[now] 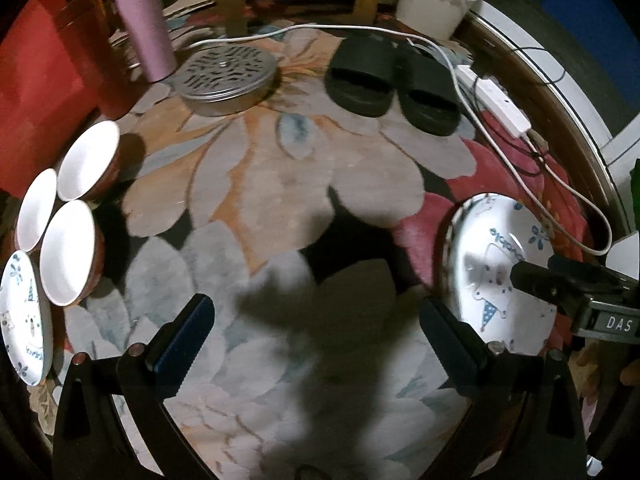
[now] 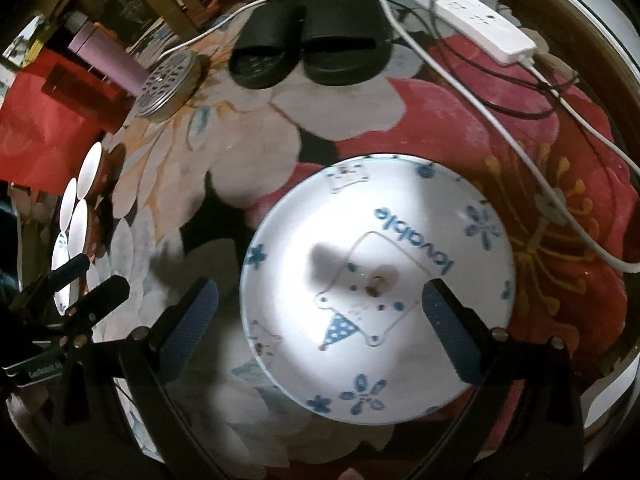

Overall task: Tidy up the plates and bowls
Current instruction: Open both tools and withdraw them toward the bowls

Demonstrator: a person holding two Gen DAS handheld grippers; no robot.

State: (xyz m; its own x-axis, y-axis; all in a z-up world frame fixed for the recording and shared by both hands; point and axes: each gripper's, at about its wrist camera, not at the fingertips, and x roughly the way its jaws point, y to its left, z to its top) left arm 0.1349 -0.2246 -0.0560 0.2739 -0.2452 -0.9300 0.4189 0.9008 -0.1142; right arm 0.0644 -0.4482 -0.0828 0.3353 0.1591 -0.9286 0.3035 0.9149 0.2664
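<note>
A white plate [image 2: 376, 216] with blue flowers and a bear print lies flat on the flowered rug [image 2: 248, 152]. My right gripper [image 2: 320, 332] hangs above it, open, with the pads clear of the plate. In the left wrist view the same plate [image 1: 492, 240] sits at the right, with my right gripper [image 1: 528, 276] over it. My left gripper [image 1: 316, 340] is open over bare rug and holds nothing. Three white bowls with red outsides [image 1: 68, 256] cluster at the left, next to a second printed plate [image 1: 26, 320]. My left gripper [image 2: 98, 276] also shows at the left of the right wrist view.
At the back lie a pair of black slippers [image 1: 388, 80], a round metal tin with a slotted lid [image 1: 226, 76] and a pink tumbler [image 1: 144, 20]. A white power strip [image 1: 496, 100] and its cables run along the right. Red boxes [image 1: 36, 92] stand at the left.
</note>
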